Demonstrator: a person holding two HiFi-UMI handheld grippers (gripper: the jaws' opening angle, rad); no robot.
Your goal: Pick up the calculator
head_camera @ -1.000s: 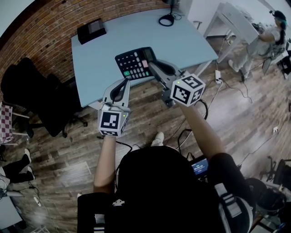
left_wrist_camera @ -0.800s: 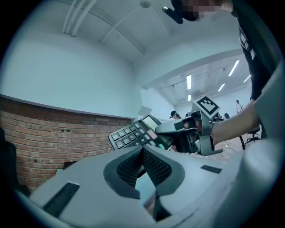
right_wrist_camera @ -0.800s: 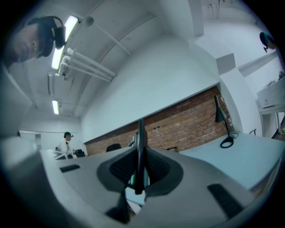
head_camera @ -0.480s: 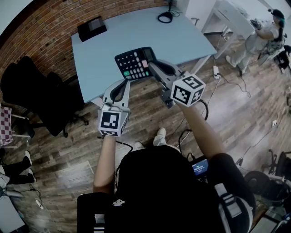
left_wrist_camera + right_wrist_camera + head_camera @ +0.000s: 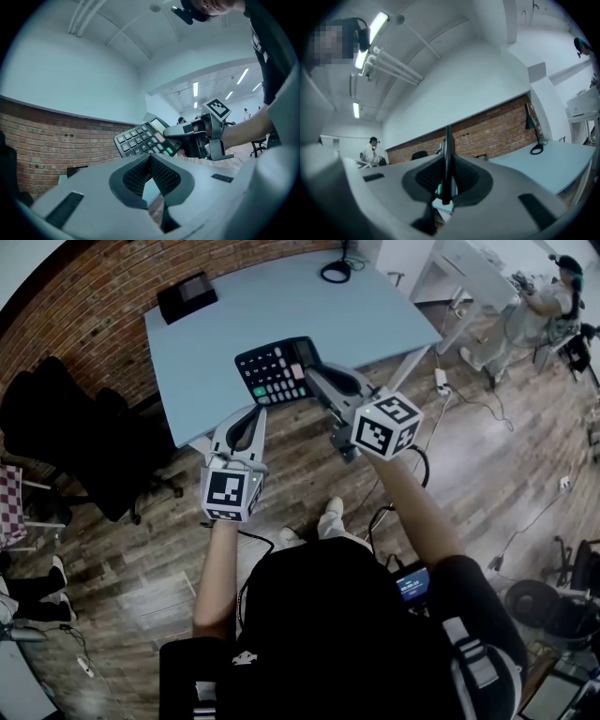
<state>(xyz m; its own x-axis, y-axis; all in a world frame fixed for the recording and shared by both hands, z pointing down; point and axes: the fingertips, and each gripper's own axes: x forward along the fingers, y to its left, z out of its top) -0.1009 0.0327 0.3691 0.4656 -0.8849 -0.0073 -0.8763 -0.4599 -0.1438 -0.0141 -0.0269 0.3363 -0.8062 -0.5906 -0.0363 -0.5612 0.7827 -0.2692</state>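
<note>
The black calculator [image 5: 275,370], with grey and coloured keys, hangs in the air over the front edge of the light blue table [image 5: 281,306]. My right gripper [image 5: 310,373] is shut on its right side. In the right gripper view the calculator [image 5: 448,140] shows edge-on, pinched between the pads of the right gripper [image 5: 447,165]. My left gripper [image 5: 257,412] floats lower and to the left, a little short of the calculator, shut with nothing in it. The left gripper view shows the left gripper [image 5: 150,158] with its tips touching, the tilted calculator [image 5: 140,139] beyond them, and the right gripper [image 5: 174,133] holding it.
A flat black device [image 5: 187,298] lies at the table's far left corner and a black lamp base [image 5: 336,273] at its far edge. A black office chair [image 5: 70,427] stands left of the table against the brick wall. Cables run over the wooden floor on the right, and a person [image 5: 548,301] works at a far desk.
The table has slid slightly up and away in the head view, while both grippers keep their places in it. The calculator stays in the right gripper.
</note>
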